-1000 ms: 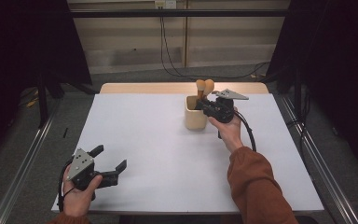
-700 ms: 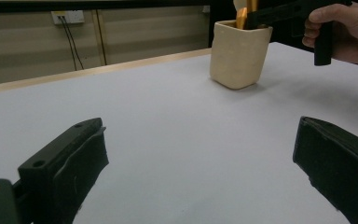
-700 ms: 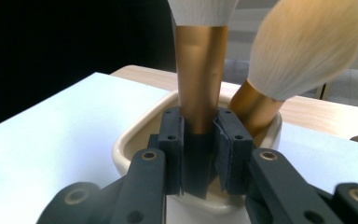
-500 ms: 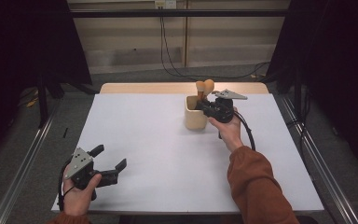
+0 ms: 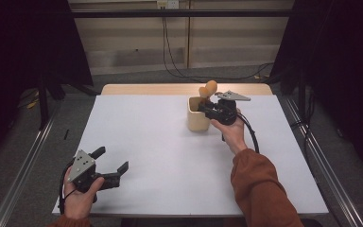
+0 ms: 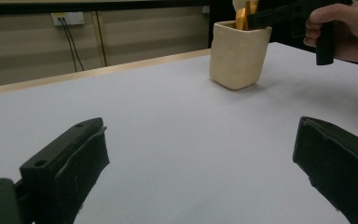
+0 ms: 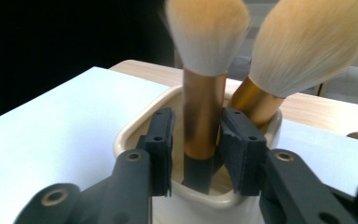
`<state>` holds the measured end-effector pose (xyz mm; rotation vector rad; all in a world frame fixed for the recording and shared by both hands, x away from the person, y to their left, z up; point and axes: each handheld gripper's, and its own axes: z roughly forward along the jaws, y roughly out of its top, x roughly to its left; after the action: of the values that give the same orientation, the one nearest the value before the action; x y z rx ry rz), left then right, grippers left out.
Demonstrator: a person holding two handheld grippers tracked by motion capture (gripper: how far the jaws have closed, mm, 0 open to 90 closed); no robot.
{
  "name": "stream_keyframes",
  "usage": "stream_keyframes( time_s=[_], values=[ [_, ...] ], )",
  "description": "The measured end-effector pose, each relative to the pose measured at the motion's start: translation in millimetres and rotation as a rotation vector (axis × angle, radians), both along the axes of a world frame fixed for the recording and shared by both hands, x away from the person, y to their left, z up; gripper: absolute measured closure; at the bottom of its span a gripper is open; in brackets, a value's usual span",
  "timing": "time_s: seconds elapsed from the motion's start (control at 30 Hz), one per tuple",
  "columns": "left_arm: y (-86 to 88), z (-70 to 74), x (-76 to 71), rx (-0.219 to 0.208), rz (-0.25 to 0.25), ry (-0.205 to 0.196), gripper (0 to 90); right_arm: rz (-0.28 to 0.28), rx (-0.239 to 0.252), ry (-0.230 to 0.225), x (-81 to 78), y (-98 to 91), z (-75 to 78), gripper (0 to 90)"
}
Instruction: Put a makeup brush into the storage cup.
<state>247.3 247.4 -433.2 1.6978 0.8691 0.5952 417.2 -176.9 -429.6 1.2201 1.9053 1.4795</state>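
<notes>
Brush point(image 7: 204, 93) between your right tongs point(image 7: 196, 140), which have just been opening off it, is light; grip its stiff gold handle. Left tongs point(image 5: 108, 163) stand apart.

Your right gripper point(image 7: 196, 140) jaws just opened slightly around upright brush point(image 7: 204, 107) handle; small gaps both sides. Second brush point(image 7: 279, 74) leans behind, both in cream cup point(image 7: 135, 135).

High view looked forward and down over the whole white-topped bench point(image 5: 170, 142), left gripper view sat low near the bench's surface, facing the distant cream ceramic square cup point(image 6: 237, 53), right gripper view looked close along its jaws at that cup point(image 7: 135, 135), shared by all three views
</notes>
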Motion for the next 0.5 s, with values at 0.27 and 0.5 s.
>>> stream_keyframes(
  time_s=[0.27, 0.5],
  values=[
    [-0.5, 0.0, 0.2, 0.004, -0.004, 0.002, 2.9, 0.013, 0.007, -0.009, -4.0, -2.3, 1.5, 55.4],
    [0.1, 0.6, 1.0, 0.001, 0.000, 0.001, 2.9, -0.002, -0.011, -0.028, -7.0, -1.1, 5.1, 36.1]
  ],
)
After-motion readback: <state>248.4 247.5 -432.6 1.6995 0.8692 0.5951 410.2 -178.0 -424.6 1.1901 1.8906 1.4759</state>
